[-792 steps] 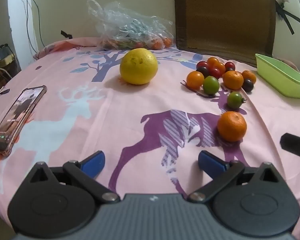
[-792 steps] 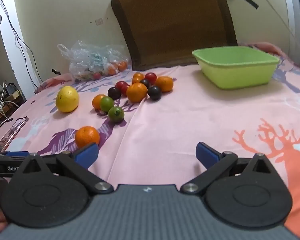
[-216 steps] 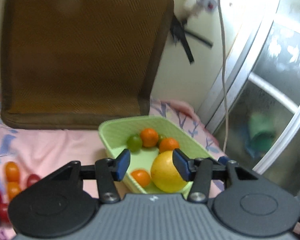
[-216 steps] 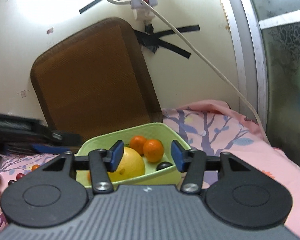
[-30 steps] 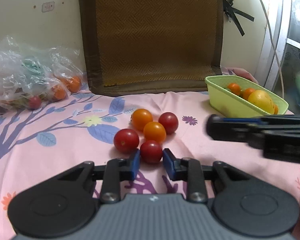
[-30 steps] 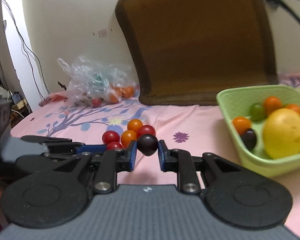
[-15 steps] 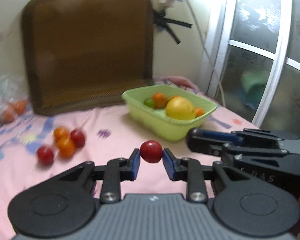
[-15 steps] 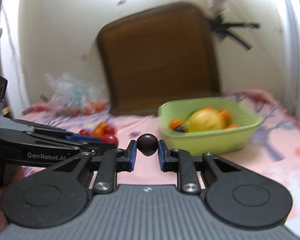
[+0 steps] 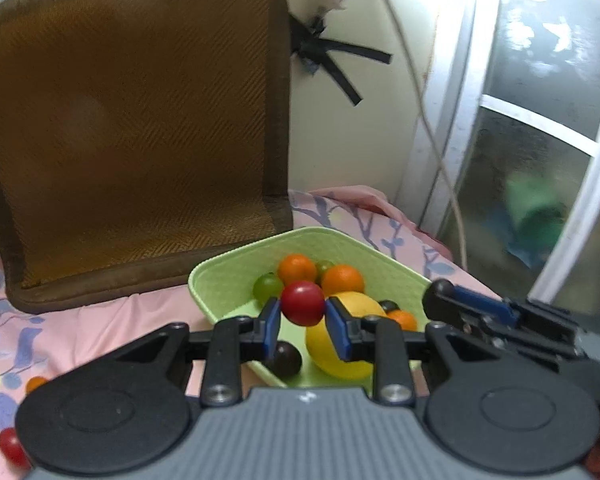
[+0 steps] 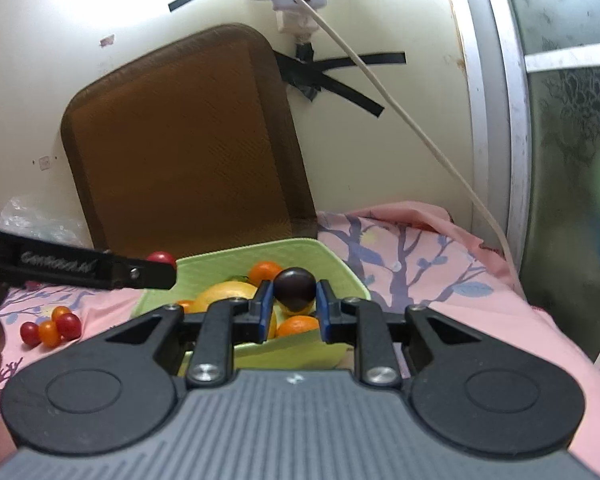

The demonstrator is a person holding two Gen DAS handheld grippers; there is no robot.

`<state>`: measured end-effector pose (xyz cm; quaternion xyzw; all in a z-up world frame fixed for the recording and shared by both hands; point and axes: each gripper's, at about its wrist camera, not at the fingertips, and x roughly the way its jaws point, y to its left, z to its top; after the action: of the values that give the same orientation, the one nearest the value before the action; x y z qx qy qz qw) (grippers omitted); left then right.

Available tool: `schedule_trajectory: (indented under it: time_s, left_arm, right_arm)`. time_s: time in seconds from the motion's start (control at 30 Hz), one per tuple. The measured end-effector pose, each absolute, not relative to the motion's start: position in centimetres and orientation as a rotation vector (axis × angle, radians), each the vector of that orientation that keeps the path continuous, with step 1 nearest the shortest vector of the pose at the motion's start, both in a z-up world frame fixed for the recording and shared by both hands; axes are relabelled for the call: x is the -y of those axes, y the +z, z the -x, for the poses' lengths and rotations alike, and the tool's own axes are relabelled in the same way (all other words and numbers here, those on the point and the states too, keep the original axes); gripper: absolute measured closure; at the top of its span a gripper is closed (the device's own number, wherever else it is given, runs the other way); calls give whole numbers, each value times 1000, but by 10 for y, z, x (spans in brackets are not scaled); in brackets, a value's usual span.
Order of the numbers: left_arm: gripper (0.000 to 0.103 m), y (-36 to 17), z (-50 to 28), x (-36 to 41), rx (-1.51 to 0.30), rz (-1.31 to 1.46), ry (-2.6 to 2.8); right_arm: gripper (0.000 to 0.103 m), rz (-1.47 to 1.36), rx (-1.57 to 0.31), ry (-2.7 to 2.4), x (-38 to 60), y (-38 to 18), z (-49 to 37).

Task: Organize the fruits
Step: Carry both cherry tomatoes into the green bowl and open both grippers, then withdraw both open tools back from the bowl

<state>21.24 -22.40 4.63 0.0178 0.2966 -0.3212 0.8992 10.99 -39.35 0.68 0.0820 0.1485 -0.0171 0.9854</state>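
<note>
Above the green basket point(image 9: 216, 280), the left gripper point(image 9: 302, 326) is clamped on a red tomato point(image 9: 302, 303) and the right gripper point(image 10: 291, 311) on a dark tomato point(image 10: 295, 288). Released from height, either fruit may bounce off the yellow citrus point(image 9: 342, 360) and roll out of the basket.

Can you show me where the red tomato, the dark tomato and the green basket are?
red tomato point(image 9: 302, 303), left wrist view, middle of its front.
dark tomato point(image 10: 295, 288), right wrist view, middle of its front.
green basket point(image 9: 224, 288), left wrist view, inner left wall.
</note>
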Motion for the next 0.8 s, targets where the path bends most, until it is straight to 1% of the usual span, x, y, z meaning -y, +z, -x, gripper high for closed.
schedule_trajectory:
  time_s: [0.23, 0.33, 0.37, 0.4, 0.43, 0.53, 0.63, 0.7, 0.8]
  left_arm:
    - [77, 31, -227, 229, -647, -19, -641]
    - [77, 28, -227, 229, -657, -17, -629]
    - [76, 27, -227, 230, -660, -18, -625]
    - [75, 27, -226, 230, -659, -20, -615]
    - [72, 27, -225, 231, -659, -25, -608]
    - [65, 31, -219, 228, -644, -24, -597]
    - [65, 39, -207, 222, -622, -29, -586]
    - [56, 43, -197, 216, -612, -45, -569]
    - [54, 47, -180, 205, -595, -72, -540]
  right_arm:
    - [77, -135, -316, -27, 388, 2, -115]
    - [74, -129, -320, -30, 387, 1, -117]
    - [71, -126, -321, -34, 387, 1, -117]
    - [62, -123, -318, -36, 387, 1, -117]
    - [55, -117, -309, -42, 386, 2, -116]
    - [55, -96, -272, -46, 383, 3, -110]
    - [55, -83, -237, -50, 380, 4, -101]
    - [55, -104, -230, -52, 380, 6, -95]
    - [54, -151, -228, -38, 377, 12, -84]
